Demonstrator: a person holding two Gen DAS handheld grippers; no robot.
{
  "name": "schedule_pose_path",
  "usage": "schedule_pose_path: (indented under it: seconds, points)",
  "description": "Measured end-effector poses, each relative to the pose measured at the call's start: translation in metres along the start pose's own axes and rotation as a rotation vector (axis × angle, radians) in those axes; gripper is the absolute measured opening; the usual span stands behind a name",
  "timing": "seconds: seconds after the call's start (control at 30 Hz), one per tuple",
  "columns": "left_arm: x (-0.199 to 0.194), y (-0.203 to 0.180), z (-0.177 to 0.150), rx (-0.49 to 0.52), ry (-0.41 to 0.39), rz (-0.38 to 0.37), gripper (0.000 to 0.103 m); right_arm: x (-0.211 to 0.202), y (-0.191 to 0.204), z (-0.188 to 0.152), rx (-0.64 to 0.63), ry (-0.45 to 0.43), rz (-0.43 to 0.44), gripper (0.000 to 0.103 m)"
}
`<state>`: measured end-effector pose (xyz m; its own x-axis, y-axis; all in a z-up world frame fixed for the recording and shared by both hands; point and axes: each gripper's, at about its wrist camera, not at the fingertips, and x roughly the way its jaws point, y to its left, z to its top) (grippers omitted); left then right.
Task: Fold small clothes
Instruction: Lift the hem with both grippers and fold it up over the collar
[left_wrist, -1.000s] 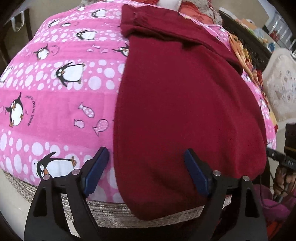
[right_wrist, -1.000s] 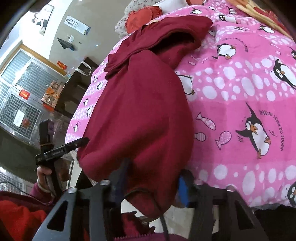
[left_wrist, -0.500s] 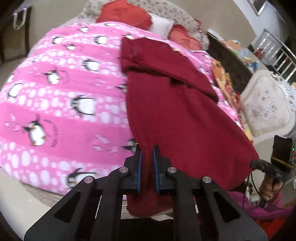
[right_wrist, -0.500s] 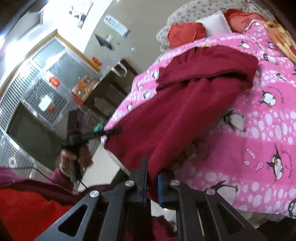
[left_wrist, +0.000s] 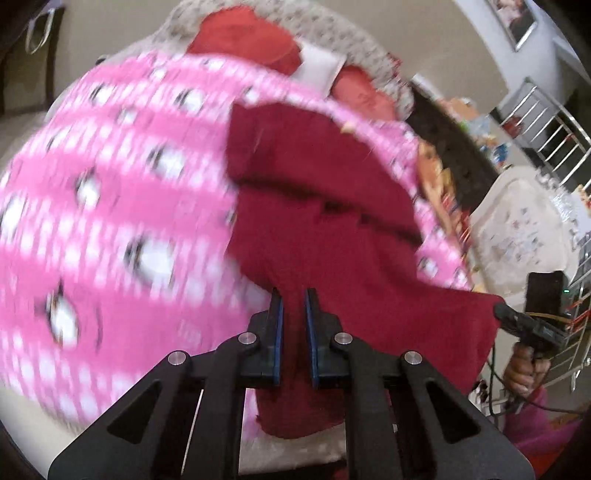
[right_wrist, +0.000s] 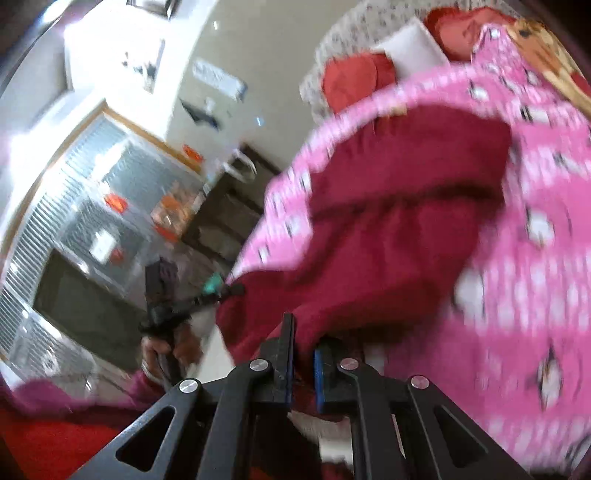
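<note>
The left gripper (left_wrist: 293, 306) pinched the dark red cloth (left_wrist: 332, 229) tight in its jaws. The right gripper (right_wrist: 303, 341) pinched it too, above the pink penguin blanket (left_wrist: 110, 221).

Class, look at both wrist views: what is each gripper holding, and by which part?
Both hold the dark red garment by its near edge: the left gripper and right gripper each pinch one end of it.

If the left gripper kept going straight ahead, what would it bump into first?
Probably the dark red garment that the left gripper already pinches; beyond it, the pink penguin blanket. Depth is unclear.
</note>
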<state>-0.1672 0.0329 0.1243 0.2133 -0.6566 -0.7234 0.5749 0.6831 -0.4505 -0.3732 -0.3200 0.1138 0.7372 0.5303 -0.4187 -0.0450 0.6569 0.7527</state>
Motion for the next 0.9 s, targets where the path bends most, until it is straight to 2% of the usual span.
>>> schedule_pose_path:
  seconds: [0.1, 0.2, 0.27, 0.37, 0.43, 0.5, 0.53, 0.57, 0.63, 0.67, 0.7, 0.73, 0.8, 0.83, 0.9]
  points:
    - [0.011, -0.012, 0.048, 0.015, -0.048, -0.022, 0.009, 0.002, -0.008, 0.048, 0.032, -0.101, -0.011, 0.007]
    - [0.028, -0.017, 0.097, 0.023, -0.100, -0.011, 0.009, -0.001, -0.029, 0.090, 0.096, -0.181, -0.020, 0.007]
    - [0.048, -0.020, 0.133, 0.017, -0.117, 0.001, 0.009, 0.001, -0.044, 0.116, 0.121, -0.218, -0.059, 0.007]
    - [0.083, -0.020, 0.172, 0.019, -0.118, 0.047, 0.009, 0.006, -0.075, 0.154, 0.155, -0.229, -0.122, 0.007]
    - [0.116, -0.013, 0.198, -0.020, -0.102, 0.086, 0.009, 0.018, -0.101, 0.177, 0.194, -0.222, -0.190, 0.007]
    - [0.134, -0.004, 0.208, -0.038, -0.098, 0.105, 0.010, 0.032, -0.126, 0.199, 0.241, -0.210, -0.229, 0.008]
    - [0.147, 0.002, 0.217, -0.049, -0.074, 0.116, 0.011, 0.035, -0.135, 0.203, 0.242, -0.192, -0.252, 0.012]
    - [0.152, 0.006, 0.222, -0.061, -0.053, 0.118, 0.014, 0.039, -0.140, 0.208, 0.237, -0.169, -0.299, 0.026]
    - [0.157, 0.016, 0.225, -0.089, -0.029, 0.122, 0.028, 0.038, -0.138, 0.212, 0.203, -0.154, -0.378, 0.053]
    - [0.151, 0.019, 0.226, -0.086, -0.053, 0.135, 0.047, 0.032, -0.133, 0.210, 0.163, -0.176, -0.413, 0.062]
    - [0.144, 0.017, 0.226, -0.080, -0.077, 0.145, 0.070, 0.025, -0.128, 0.208, 0.119, -0.198, -0.453, 0.063]
    - [0.135, 0.019, 0.226, -0.076, -0.109, 0.152, 0.077, 0.019, -0.125, 0.207, 0.090, -0.208, -0.482, 0.063]
    - [0.119, 0.021, 0.227, -0.084, -0.164, 0.131, 0.078, 0.011, -0.114, 0.203, 0.045, -0.212, -0.481, 0.062]
    - [0.115, 0.021, 0.225, -0.082, -0.159, 0.116, 0.078, 0.013, -0.108, 0.200, 0.014, -0.200, -0.455, 0.062]
    - [0.111, 0.015, 0.219, -0.054, -0.143, 0.102, 0.078, 0.021, -0.086, 0.185, -0.091, -0.143, -0.424, 0.054]
